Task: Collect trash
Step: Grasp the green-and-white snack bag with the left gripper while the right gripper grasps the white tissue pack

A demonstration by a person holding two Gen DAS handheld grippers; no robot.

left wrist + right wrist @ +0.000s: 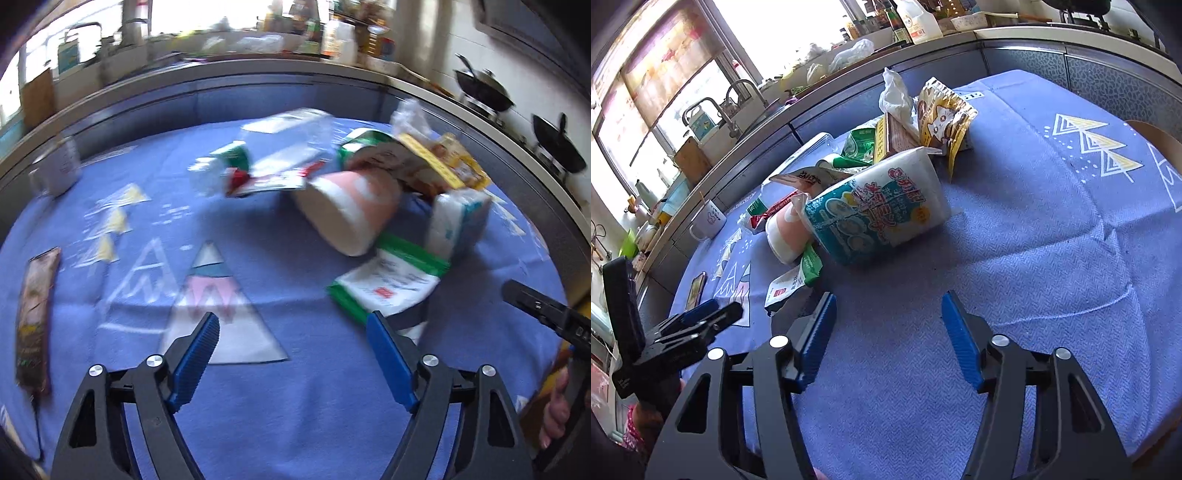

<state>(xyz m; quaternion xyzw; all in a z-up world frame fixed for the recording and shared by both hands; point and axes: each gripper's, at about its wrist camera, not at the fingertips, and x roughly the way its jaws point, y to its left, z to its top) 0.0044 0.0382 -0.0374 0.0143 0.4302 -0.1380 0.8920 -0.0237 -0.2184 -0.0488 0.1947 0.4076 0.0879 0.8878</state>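
Observation:
A heap of trash lies on the blue tablecloth (295,387): a pink and white paper cup (351,210) on its side, a white and teal tissue pack (875,210), a green and white wrapper (388,284), a yellow snack bag (942,114), a crumpled white tissue (895,98) and clear plastic packaging (288,147). My left gripper (291,325) is open and empty, just short of the green wrapper. My right gripper (888,306) is open and empty, near the tissue pack (458,221). The left gripper also shows in the right wrist view (701,314).
A dark snack wrapper (35,317) lies at the cloth's left edge. A white mug (707,219) stands at the far left of the table. A kitchen counter with a sink (738,107), bottles (916,18) and woks (484,88) runs behind the table.

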